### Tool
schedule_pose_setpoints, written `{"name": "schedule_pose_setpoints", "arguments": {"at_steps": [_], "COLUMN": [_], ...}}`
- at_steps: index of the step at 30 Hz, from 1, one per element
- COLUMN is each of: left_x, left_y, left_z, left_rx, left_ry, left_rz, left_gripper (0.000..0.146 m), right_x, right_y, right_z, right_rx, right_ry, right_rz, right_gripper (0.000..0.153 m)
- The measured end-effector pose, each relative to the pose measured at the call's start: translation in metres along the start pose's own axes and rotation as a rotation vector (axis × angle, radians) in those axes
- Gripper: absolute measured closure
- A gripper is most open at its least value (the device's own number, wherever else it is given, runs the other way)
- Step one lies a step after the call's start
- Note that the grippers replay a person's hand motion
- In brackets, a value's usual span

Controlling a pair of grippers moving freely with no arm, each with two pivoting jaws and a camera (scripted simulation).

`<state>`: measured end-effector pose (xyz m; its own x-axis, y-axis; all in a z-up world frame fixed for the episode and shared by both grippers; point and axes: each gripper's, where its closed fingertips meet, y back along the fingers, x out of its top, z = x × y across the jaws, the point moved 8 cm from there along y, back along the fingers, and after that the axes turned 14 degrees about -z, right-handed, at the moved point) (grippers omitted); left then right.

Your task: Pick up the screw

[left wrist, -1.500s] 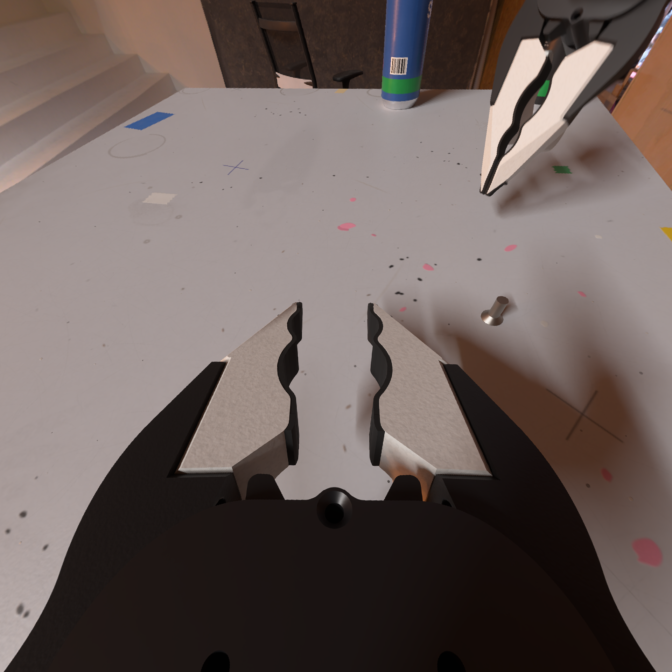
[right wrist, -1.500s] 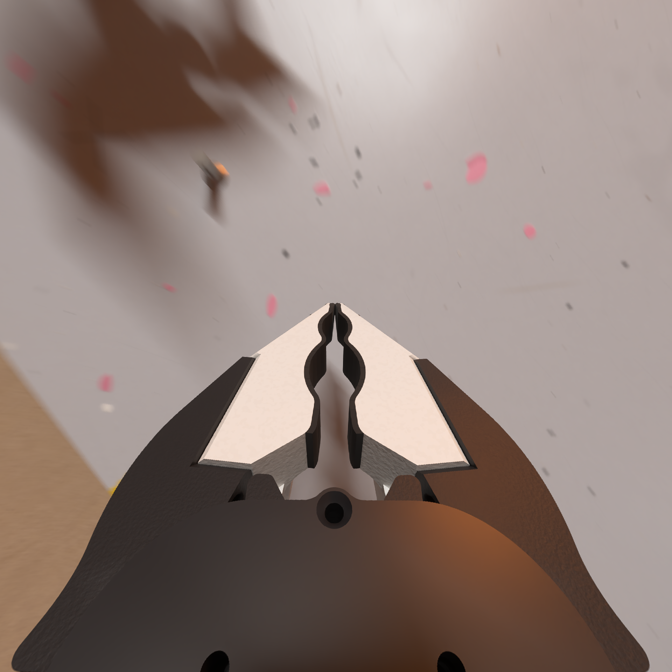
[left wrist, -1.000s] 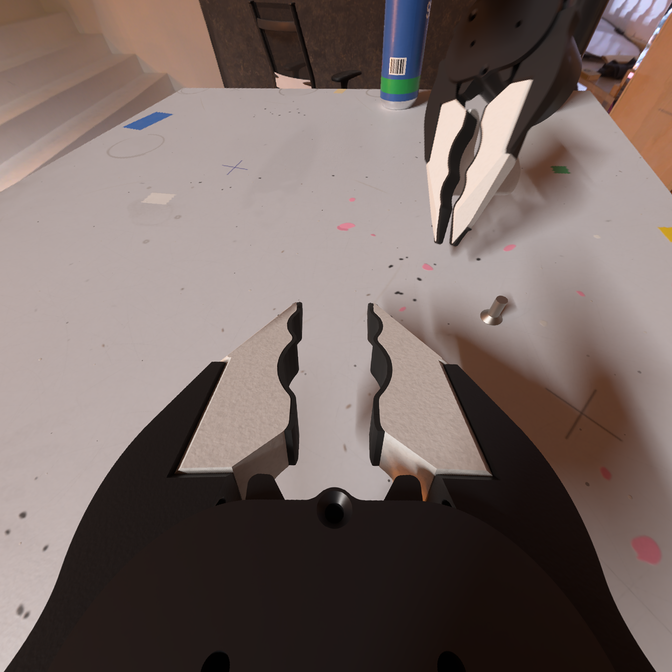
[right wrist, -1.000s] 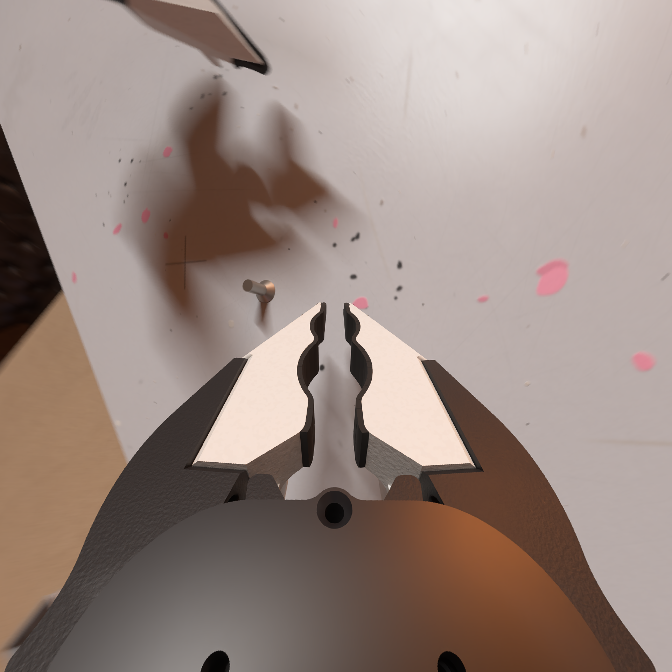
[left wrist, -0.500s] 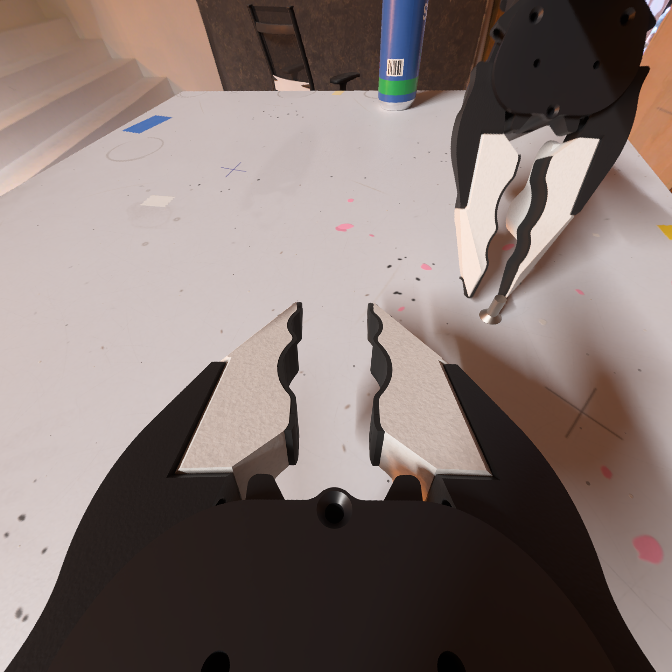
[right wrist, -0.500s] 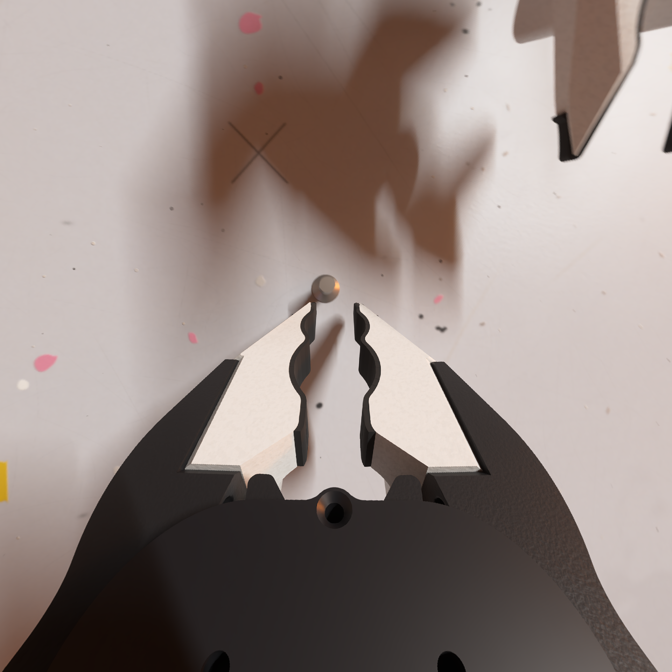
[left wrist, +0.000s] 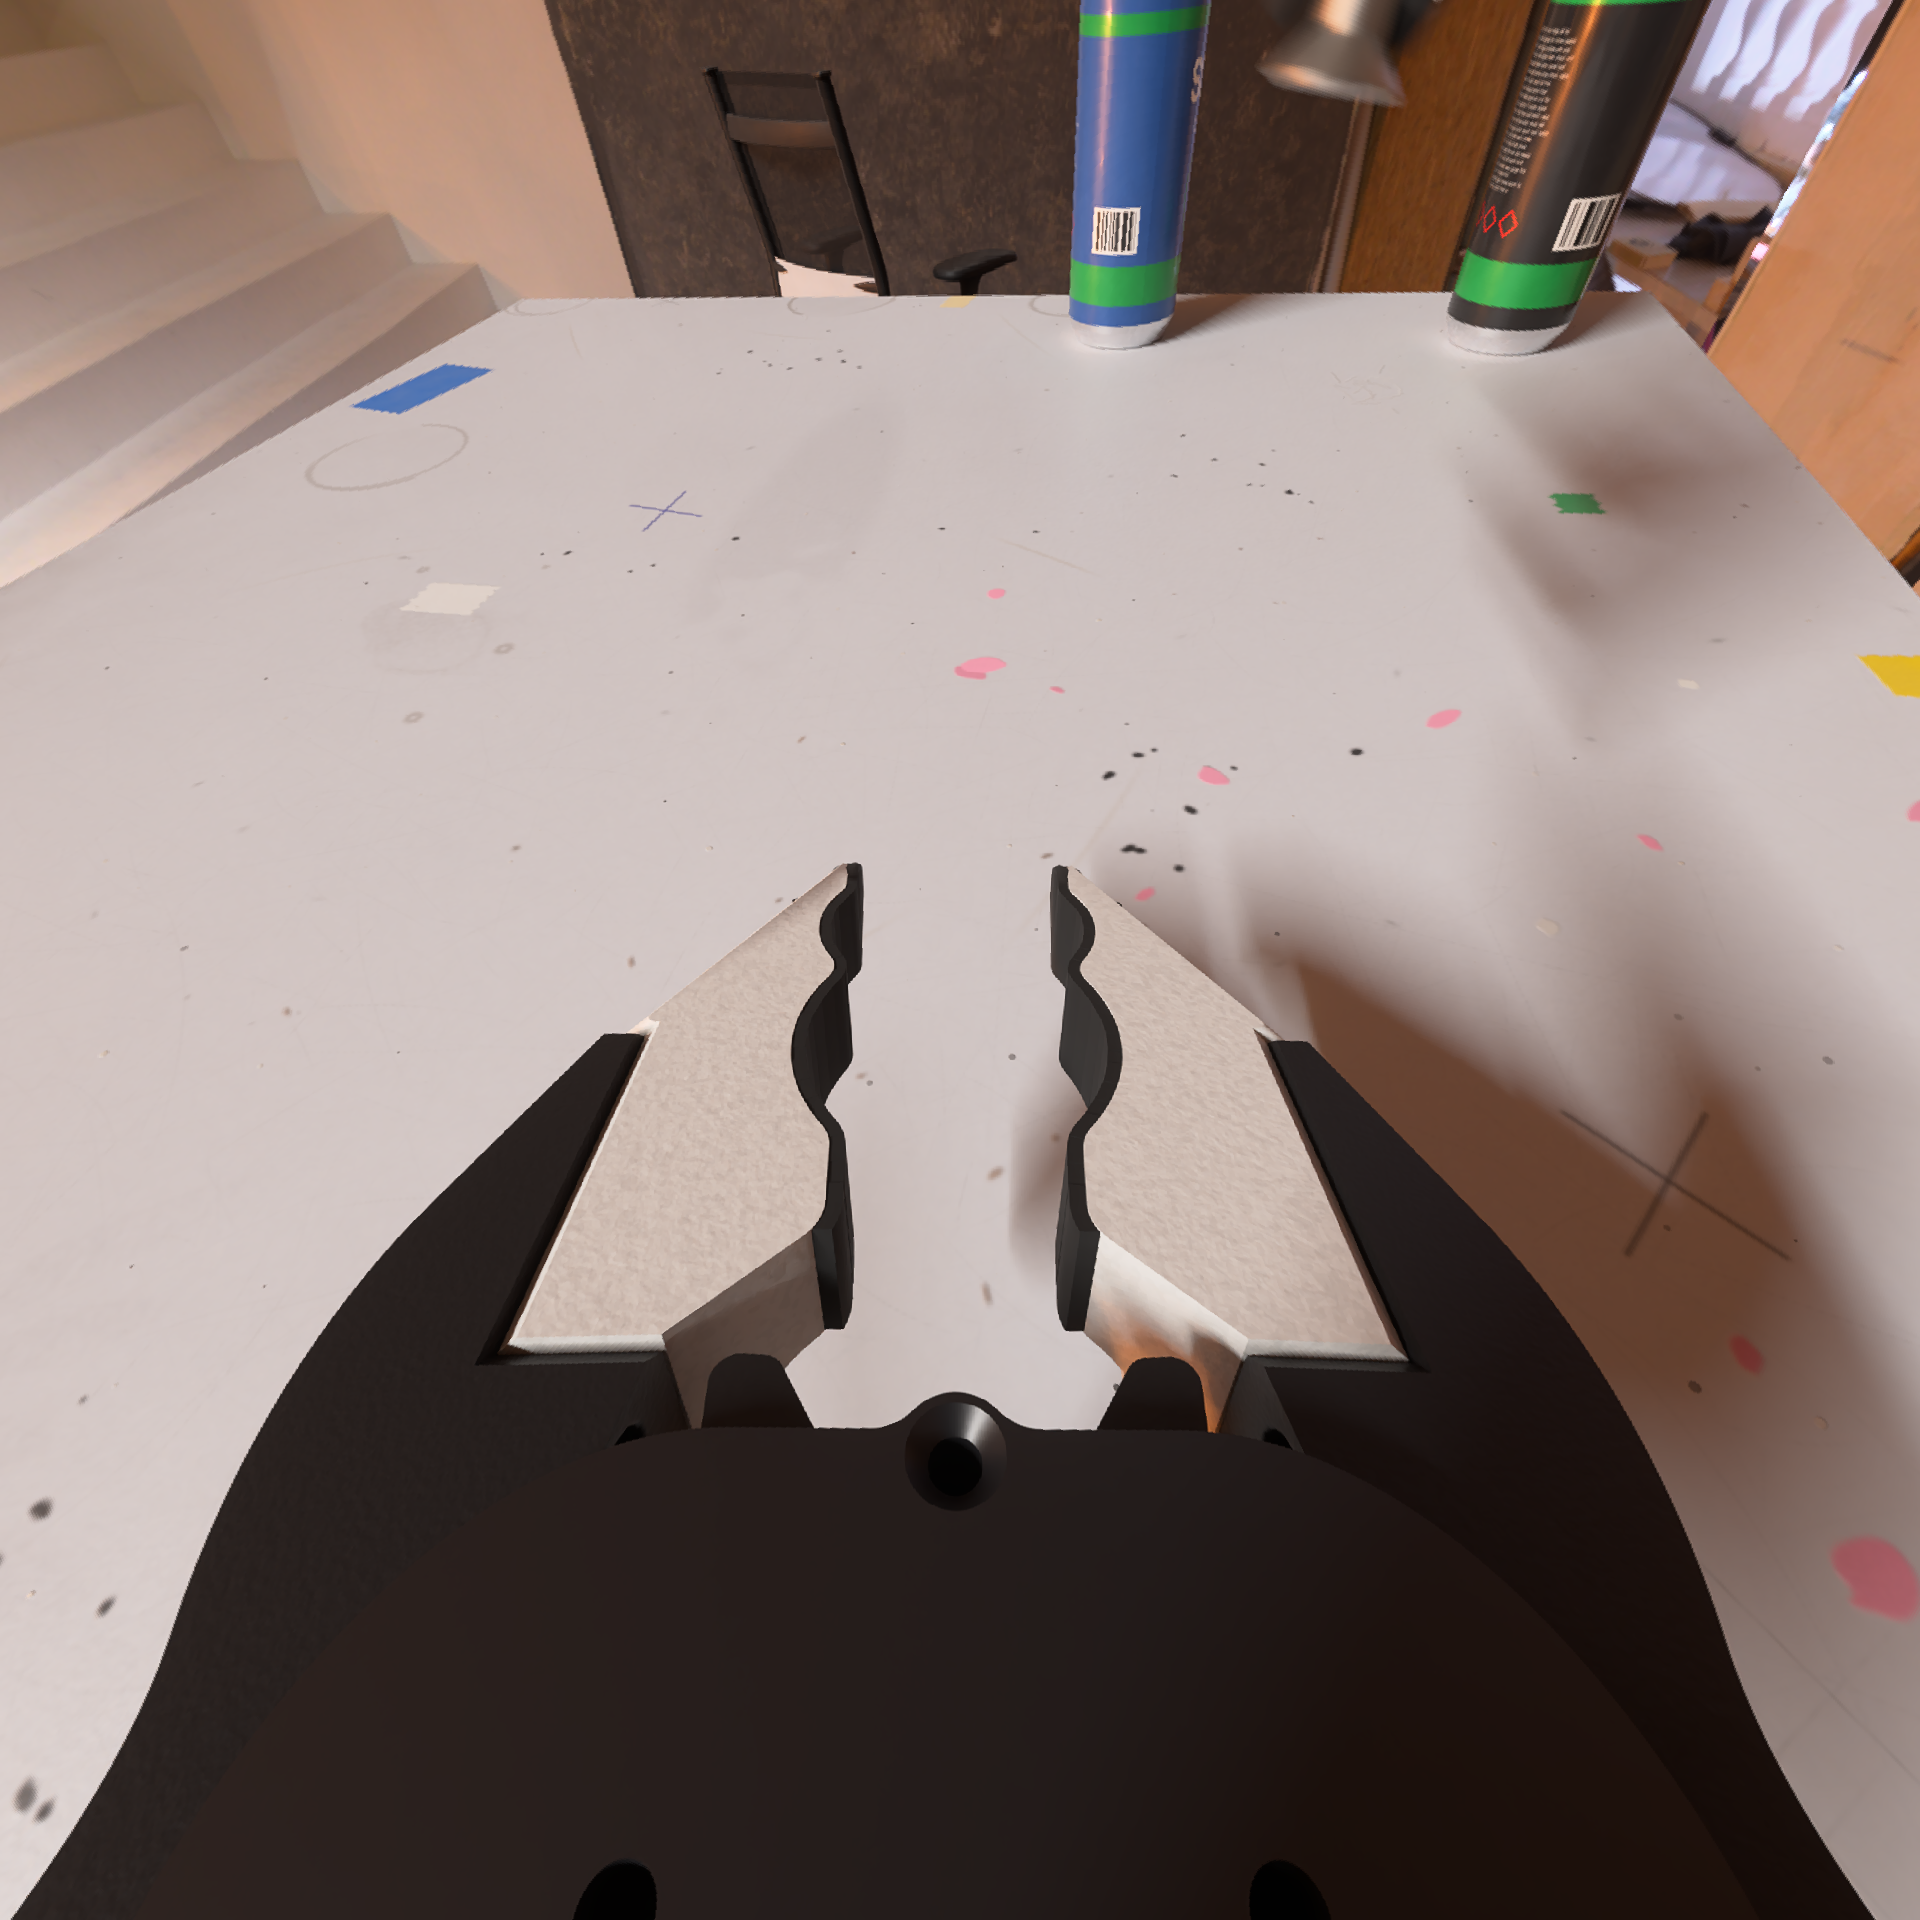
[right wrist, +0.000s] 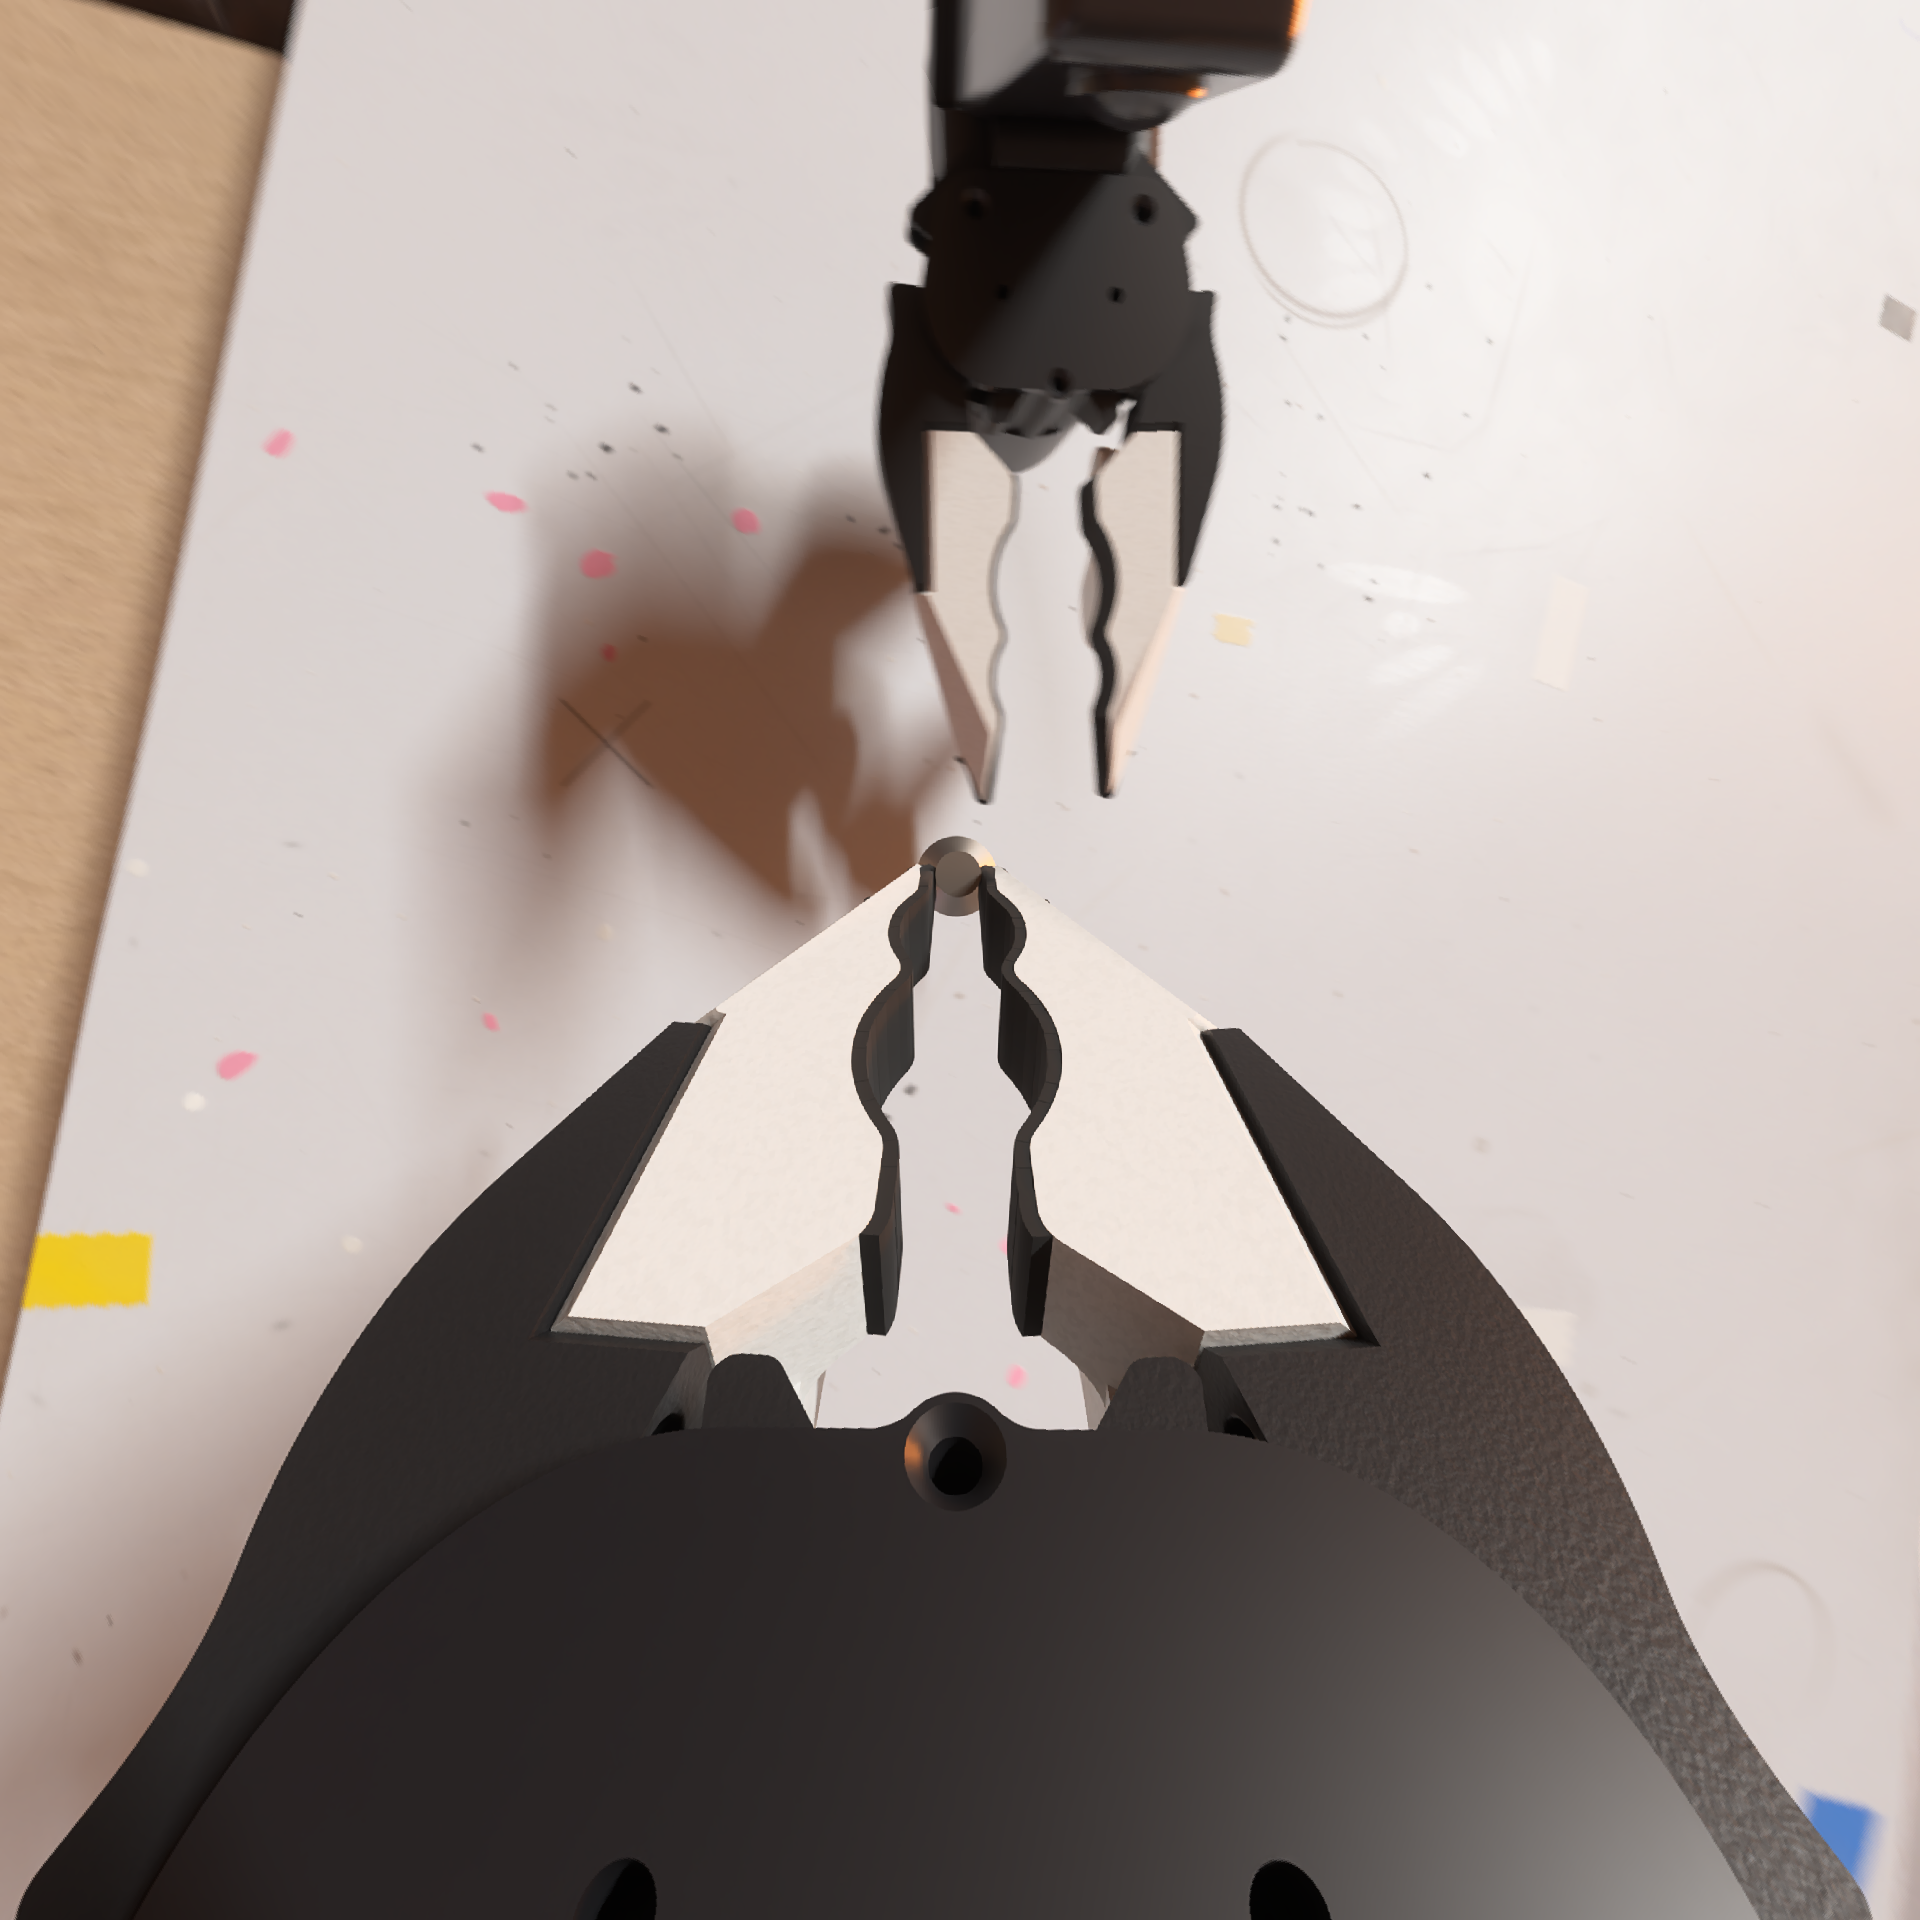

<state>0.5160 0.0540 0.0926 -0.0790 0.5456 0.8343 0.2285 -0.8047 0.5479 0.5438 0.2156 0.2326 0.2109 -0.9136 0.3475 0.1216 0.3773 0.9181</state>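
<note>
The small silver screw [right wrist: 958,873] is pinched between the tips of my right gripper [right wrist: 958,881], which is shut on it and holds it high above the white table [right wrist: 1455,935], looking straight down. In the left wrist view the screw [left wrist: 1330,52] shows at the top edge, head down, in the air; the right gripper itself is out of that view. My left gripper [left wrist: 954,878] is open and empty, low over the table; it also shows in the right wrist view [right wrist: 1044,790], below the screw.
A blue can [left wrist: 1132,177] and a black can [left wrist: 1548,177] stand at the table's far edge. A chair [left wrist: 800,177] is behind the table. Stairs [left wrist: 156,312] are at the left. Wooden panels [left wrist: 1829,291] flank the right edge.
My right gripper has closed on the screw and lifted it off the table, rising out of the left wrist view. The left gripper has stayed in place, open.
</note>
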Motion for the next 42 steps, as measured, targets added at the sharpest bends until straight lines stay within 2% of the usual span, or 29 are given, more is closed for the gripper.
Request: {"name": "schedule_pose_setpoints", "arguments": {"at_steps": [2,7,14,21,28,33,42], "left_x": [0.000,0.000,0.001,0.001,0.001,0.001,0.001], "left_y": [0.000,-0.001,-0.004,-0.004,-0.004,-0.004,-0.003], "left_z": [0.000,-0.001,-0.003,-0.004,-0.005,-0.004,-0.004], "left_rx": [-0.002,-0.009,-0.004,-0.007,-0.013,-0.010,-0.013], "left_ry": [0.001,-0.001,0.005,0.002,0.002,-0.009,-0.011], "left_rz": [0.005,0.023,0.012,0.003,0.001,-0.004,-0.006], "left_gripper": [0.110,0.108,0.106,0.109,0.110,0.111,0.111], "right_x": [0.007,0.012,0.006,0.007,0.007,0.007,0.010], "right_y": [0.003,-0.022,-0.038,-0.036,-0.031,-0.037,-0.042], "right_z": [0.018,0.038,0.040,0.045,0.049,0.051,0.048], "right_rx": [0.009,0.106,0.151,0.194,0.178,0.194,0.214], "right_ry": [0.011,0.004,-0.019,-0.037,-0.046,-0.033,-0.028], "right_rz": [-0.053,-0.095,-0.117,-0.098,-0.060,-0.100,-0.076], "right_gripper": [0.145,0.145,0.145,0.145,0.145,0.145,0.145]}}
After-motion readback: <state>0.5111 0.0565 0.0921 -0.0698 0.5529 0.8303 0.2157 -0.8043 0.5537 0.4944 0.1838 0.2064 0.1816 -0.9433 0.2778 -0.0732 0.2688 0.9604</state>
